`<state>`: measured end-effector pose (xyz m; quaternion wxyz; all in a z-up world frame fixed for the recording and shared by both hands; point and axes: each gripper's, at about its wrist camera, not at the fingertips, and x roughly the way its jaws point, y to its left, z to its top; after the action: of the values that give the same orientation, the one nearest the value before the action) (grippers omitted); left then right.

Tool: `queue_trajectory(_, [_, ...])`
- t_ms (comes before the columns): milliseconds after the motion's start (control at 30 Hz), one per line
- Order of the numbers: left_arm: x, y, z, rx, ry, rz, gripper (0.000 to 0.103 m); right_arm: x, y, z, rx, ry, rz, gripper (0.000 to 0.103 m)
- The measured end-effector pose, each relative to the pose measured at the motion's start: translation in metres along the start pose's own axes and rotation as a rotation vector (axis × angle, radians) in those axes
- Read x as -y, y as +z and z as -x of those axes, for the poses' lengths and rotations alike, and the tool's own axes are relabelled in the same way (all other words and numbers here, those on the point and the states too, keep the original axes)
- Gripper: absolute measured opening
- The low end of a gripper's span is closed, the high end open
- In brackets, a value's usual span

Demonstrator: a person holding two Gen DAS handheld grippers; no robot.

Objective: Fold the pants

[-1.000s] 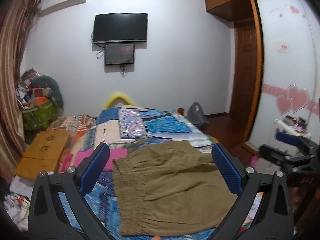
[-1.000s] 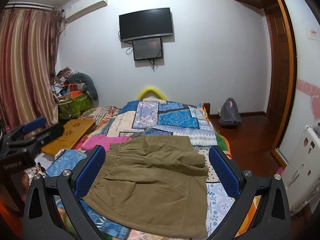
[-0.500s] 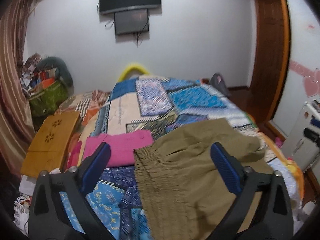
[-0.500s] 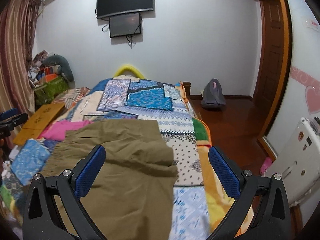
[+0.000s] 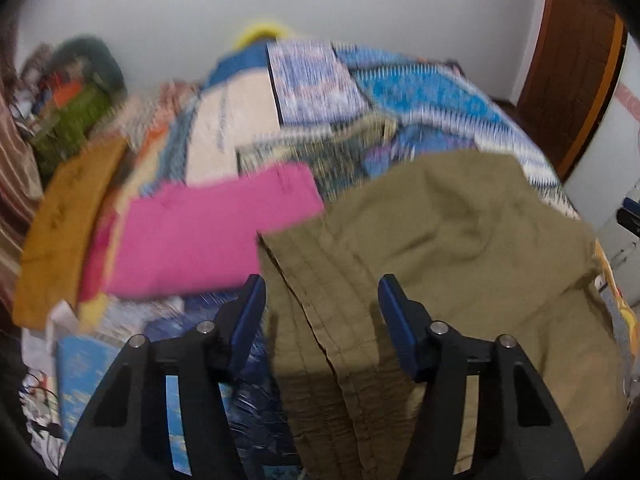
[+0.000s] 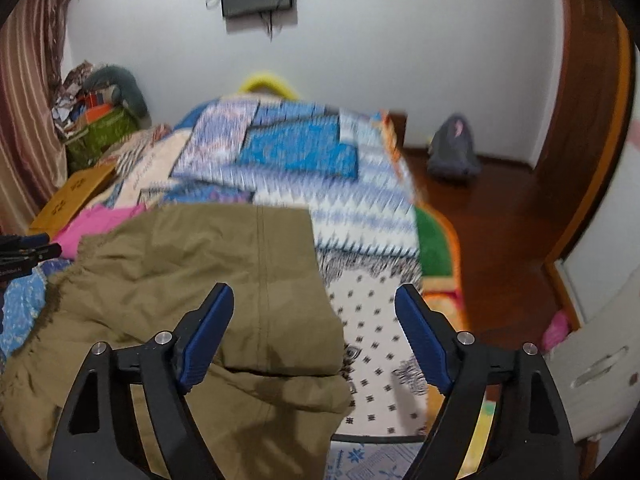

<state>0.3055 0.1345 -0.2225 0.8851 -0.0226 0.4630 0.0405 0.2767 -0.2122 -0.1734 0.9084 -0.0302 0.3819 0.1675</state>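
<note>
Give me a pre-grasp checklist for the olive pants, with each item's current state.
1. Left gripper open: ok, fingers spread.
2. Elastic waistband between the left fingers: ok, it lies in the gap.
3. Right gripper open: ok.
4. Leg hem between the right fingers: ok, the olive pants fill the left half of the gap.
5. Pink cloth free of the waistband: cannot tell, their edges meet in a blurred picture.
6. Pants lying flat on the patchwork bedspread: not ok, folds and wrinkles show.
</note>
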Motion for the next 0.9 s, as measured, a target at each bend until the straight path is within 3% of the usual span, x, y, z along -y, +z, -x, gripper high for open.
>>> queue_trajectory(167, [-0.002, -0.015, -0.021, -0.06, -0.038, 0.018, 0.059, 0.008, -0.015, -0.034, -0.12, 0.104, -0.053, 0.075])
queue_trajectory(333, [-0.005, -0.014, -0.019, -0.073, -0.124, 0.075, 0.058, 0.007, -0.018, -0.043, -0.14, 0.175, -0.073, 0.066])
queue_trajectory(367, [-0.004, -0.015, -0.021, -0.082, -0.145, 0.078, 0.052, 0.006, -0.02, -0.043, -0.147, 0.177, -0.074, 0.063])
queue_trajectory(400, [0.0, -0.016, -0.023, -0.09, -0.141, 0.069, 0.051, 0.006, -0.02, -0.046, -0.149, 0.185, -0.072, 0.059])
queue_trajectory(467, [0.008, -0.017, -0.024, -0.075, -0.109, 0.032, 0.047, 0.003, -0.023, -0.046, -0.16, 0.217, -0.068, 0.038])
queue_trajectory(533, [0.015, -0.018, -0.023, -0.064, -0.062, -0.006, 0.023, -0.001, -0.022, -0.047, -0.158, 0.197, -0.042, 0.032])
queue_trajectory(667, [0.021, -0.015, -0.031, -0.066, 0.043, -0.06, 0.016, -0.014, -0.025, -0.047, -0.156, 0.103, 0.044, 0.021])
queue_trajectory(767, [0.019, -0.015, -0.036, -0.072, 0.079, -0.078, 0.016, -0.014, -0.027, -0.052, -0.173, 0.078, 0.046, 0.02])
queue_trajectory(900, [0.012, -0.01, -0.031, -0.083, 0.062, -0.072, 0.016, -0.011, -0.02, -0.047, -0.171, 0.076, 0.04, 0.026])
